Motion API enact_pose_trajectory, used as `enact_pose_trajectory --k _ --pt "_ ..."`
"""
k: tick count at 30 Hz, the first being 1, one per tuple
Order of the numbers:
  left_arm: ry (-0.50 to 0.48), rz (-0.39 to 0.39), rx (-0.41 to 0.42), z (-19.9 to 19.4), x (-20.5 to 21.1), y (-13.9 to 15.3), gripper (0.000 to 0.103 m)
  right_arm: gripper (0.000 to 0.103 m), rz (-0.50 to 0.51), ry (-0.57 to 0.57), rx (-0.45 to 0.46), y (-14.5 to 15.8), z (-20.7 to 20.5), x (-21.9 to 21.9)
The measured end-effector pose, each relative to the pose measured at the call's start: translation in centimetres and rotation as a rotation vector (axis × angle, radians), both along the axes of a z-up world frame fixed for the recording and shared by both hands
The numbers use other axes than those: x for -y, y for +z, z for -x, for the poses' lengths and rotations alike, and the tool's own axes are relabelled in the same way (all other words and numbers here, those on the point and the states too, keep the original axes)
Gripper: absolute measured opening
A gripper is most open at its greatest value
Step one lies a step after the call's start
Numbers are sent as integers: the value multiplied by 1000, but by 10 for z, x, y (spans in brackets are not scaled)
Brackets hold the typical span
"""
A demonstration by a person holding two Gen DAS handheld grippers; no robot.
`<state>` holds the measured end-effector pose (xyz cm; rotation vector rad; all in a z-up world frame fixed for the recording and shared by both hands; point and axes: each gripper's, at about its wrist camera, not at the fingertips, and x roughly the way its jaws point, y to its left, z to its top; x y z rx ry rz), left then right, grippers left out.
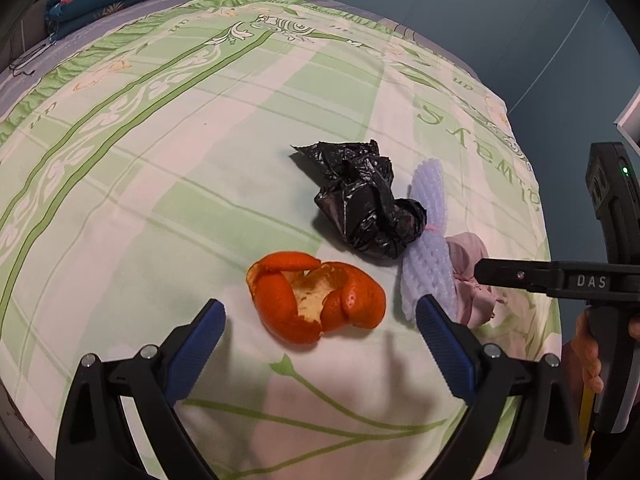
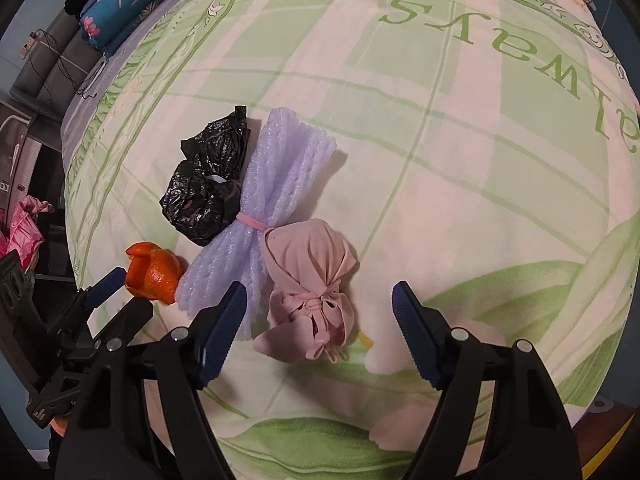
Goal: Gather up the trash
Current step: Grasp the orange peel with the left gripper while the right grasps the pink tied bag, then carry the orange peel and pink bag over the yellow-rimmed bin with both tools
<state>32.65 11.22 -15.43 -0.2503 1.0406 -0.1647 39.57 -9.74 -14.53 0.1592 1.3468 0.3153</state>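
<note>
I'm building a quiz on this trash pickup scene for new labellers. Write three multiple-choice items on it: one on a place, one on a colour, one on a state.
1. What lies directly beside the black plastic bag, touching it?
A. the purple foam netting
B. the folded blanket
C. a cup

2. What colour is the band around the foam netting?
A. green
B. pink
C. black

3. How does the left gripper stand at the orange peel?
A. shut on it
B. open, fingers either side of it
C. lifting it off the bedsheet

Answers:
1 A, the netting rests against the bag's side.
2 B, a pink band cinches its middle.
3 B, the blue fingers stand apart from the peel, which lies on the bedsheet.
</note>
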Motion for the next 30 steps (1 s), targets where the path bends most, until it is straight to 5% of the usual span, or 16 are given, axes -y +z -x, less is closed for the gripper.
enact_pose_trajectory --k 3,12,14,17,30 --pt "-6 3 -4 -3 0 -4 92 66 12 2 -17 -6 -4 -3" --pt "6 14 -14 -7 2 -12 59 51 58 24 -33 -19 -10 -15" --pt "10 -14 -5 -8 3 -8 40 44 69 24 -36 -21 -11 -17" --pt "6 0 -2 -8 1 -4 26 31 89 33 -26 -23 -10 -20" --pt "53 52 -6 5 -16 3 15 25 67 38 5 -2 10 -13"
